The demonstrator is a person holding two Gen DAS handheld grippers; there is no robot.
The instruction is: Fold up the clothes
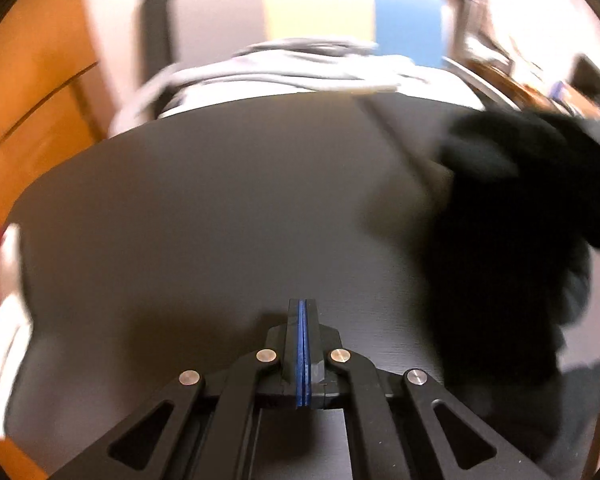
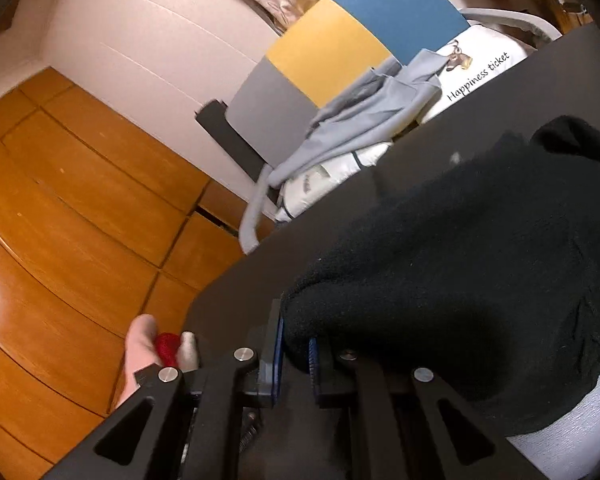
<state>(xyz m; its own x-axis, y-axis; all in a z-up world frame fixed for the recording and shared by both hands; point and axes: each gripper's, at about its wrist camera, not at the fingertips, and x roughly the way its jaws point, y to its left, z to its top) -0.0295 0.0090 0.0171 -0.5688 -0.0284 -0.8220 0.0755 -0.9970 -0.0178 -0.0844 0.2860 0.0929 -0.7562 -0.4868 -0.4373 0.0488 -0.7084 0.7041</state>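
One black fleece garment (image 2: 460, 264) bunches thickly between right fingers (image 2: 274, 344).

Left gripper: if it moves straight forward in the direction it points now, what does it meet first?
Probably nothing near. The left gripper, shut and empty, points over bare table; beyond the far edge lies grey clothing on a chair. The black garment stays to its right. Depth is unclear.

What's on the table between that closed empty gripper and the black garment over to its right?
Nothing: in the left wrist view, only bare dark table lies between the left gripper and the black garment. The right gripper holds that garment.
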